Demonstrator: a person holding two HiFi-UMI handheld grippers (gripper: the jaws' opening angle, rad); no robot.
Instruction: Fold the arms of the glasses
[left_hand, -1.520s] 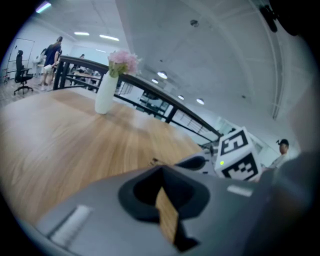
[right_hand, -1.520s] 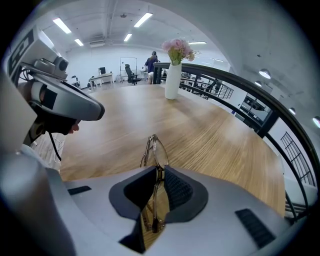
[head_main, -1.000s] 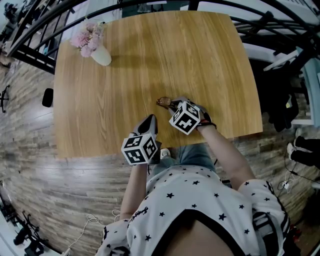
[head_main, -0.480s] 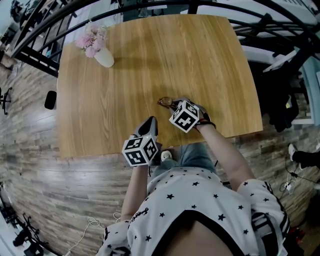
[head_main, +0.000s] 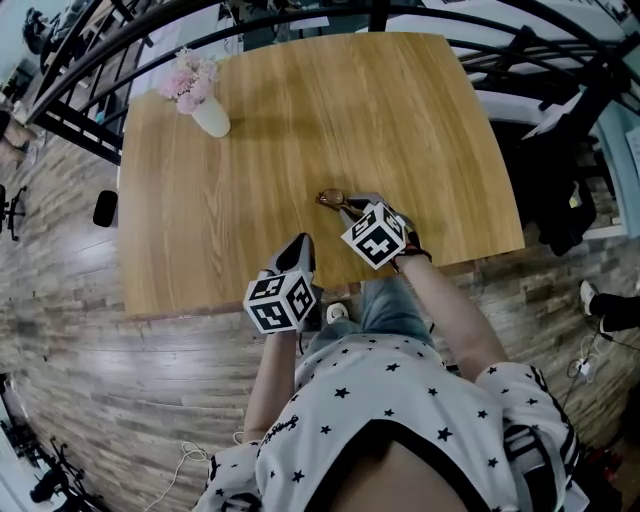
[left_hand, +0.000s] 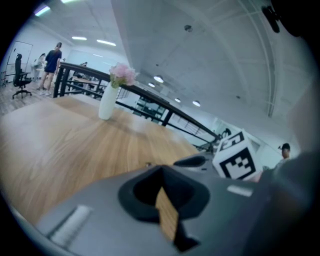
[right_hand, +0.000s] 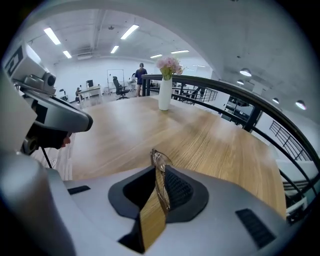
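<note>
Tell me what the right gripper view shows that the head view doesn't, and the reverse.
Only the right gripper view: the right hand-held gripper with its jaws closed on the glasses, a lens rim sticking up past the pads. Only the head view: the person's star-print shirt and the wood-plank floor. Both: the glasses, the wooden table and the vase of pink flowers.

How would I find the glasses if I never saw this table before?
Look at the wooden table, then the edge nearest the person, where the right gripper pinches the glasses. They are thin-framed with a clear lens, nothing like the white vase of pink flowers at the far corner.
</note>
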